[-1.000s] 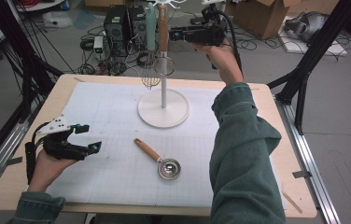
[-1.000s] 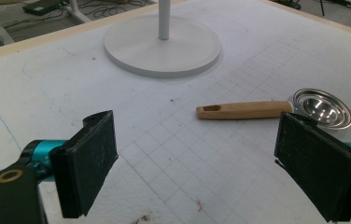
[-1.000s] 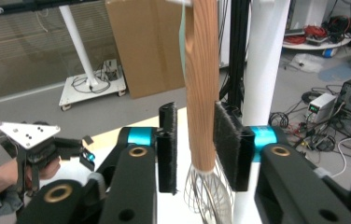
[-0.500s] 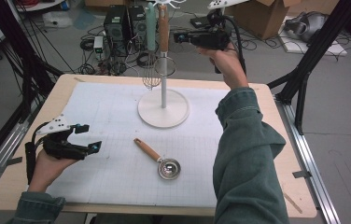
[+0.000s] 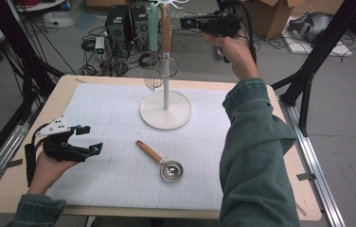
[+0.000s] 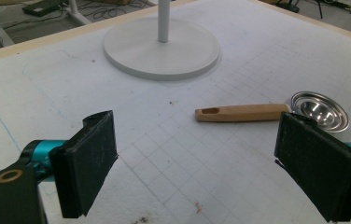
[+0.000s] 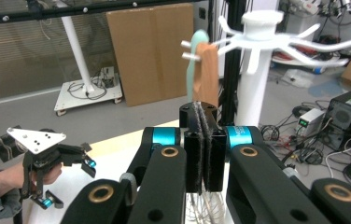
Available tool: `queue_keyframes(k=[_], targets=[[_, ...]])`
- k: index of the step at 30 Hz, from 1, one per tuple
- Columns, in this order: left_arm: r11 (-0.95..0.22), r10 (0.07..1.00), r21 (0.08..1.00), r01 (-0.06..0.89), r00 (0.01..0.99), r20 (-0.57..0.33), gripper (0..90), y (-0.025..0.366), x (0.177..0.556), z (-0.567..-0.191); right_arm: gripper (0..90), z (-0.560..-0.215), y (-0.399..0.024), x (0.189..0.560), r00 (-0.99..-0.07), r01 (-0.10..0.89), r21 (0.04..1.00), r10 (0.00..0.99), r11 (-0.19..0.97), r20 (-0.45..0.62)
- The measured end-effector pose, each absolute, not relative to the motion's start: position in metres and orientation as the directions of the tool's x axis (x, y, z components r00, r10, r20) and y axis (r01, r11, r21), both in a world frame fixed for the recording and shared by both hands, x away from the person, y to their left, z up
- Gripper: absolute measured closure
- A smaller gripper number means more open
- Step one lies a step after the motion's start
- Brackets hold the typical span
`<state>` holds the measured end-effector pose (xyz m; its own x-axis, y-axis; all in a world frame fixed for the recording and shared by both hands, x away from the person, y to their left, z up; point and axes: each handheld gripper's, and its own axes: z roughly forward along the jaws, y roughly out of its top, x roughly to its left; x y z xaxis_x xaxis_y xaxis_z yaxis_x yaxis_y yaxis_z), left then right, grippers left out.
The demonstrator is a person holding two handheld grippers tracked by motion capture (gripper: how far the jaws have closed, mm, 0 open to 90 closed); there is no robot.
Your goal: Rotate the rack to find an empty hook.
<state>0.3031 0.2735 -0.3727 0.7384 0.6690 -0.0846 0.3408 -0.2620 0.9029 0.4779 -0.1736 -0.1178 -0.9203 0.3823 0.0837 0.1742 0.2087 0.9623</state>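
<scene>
Lifting right gripper [image 5: 189,21], jaws just closing empty beside rack [image 5: 165,109]; left gripper [image 5: 87,139], wide, sitting nearer spoon [image 5: 161,161], handle pointing toward desk's far-left corner.

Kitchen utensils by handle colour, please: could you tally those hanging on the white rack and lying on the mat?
Wooden brown handles: 2, the metal measuring spoon lying on the mat and the strainer-like utensil hanging on the white rack
Mint-green handles: 1, the wire whisk hanging on the rack
Total: 3
</scene>
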Motion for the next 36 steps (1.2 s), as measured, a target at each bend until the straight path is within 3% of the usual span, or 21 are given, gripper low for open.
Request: queue_keyframes(k=[19, 36], targets=[[-0.266, 0.668, 0.897, 0.354, 0.739, -0.093, 13.4, 0.273, 0.306, -0.376, 89.7, -0.108, -0.185, 0.506, -0.892, 0.178, 0.972, 0.442, 0.155, 0.094], [-0.256, 0.663, 0.902, 0.347, 0.742, -0.097, 13.3, 0.273, 0.304, -0.373, 89.8, -0.109, -0.163, 0.498, -0.911, 0.161, 0.971, 0.404, 0.177, 0.078]])
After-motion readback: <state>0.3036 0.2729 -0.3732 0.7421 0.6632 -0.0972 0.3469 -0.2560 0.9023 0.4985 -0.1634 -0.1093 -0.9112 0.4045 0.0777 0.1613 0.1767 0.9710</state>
